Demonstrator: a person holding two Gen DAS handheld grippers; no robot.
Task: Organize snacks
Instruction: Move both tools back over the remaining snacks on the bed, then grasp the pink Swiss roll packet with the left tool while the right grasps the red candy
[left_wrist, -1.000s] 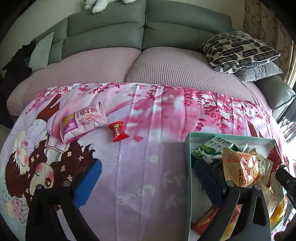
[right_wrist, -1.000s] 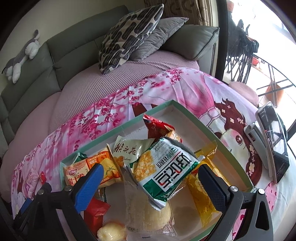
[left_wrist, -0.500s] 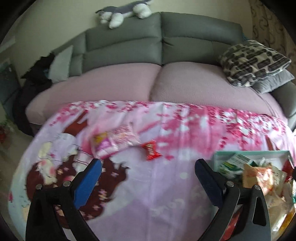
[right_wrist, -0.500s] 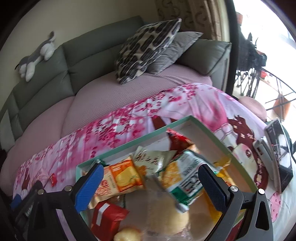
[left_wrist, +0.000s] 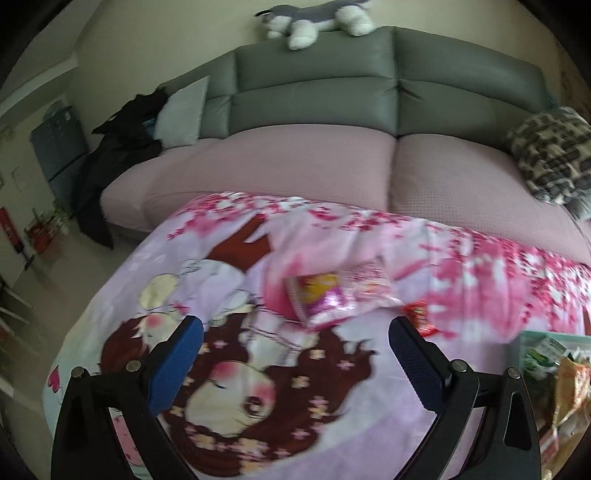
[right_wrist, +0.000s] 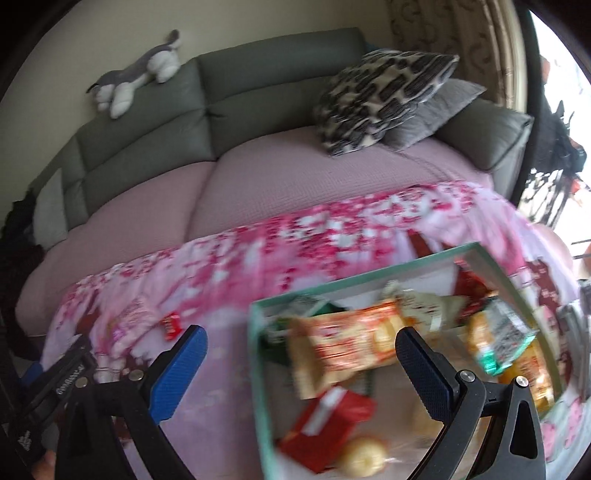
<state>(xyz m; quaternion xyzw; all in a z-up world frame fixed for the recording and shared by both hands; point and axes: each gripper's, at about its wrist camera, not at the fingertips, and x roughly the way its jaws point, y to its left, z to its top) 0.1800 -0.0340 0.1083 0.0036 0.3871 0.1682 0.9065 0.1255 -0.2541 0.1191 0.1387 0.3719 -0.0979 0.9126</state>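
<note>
Basically, pink snack pouch (left_wrist: 343, 295) looks light, crinkly, slippery; pinch a sealed edge, not the puffed middle. Left gripper (left_wrist: 295, 363) and right gripper (right_wrist: 301, 363) both gape wide, empty.

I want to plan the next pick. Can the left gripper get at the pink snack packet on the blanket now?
Probably yes. The left gripper is open and empty, and the pink snack packet lies flat on the printed blanket just ahead of its fingers, nothing between. Only the small red candy lies close beside it.
</note>
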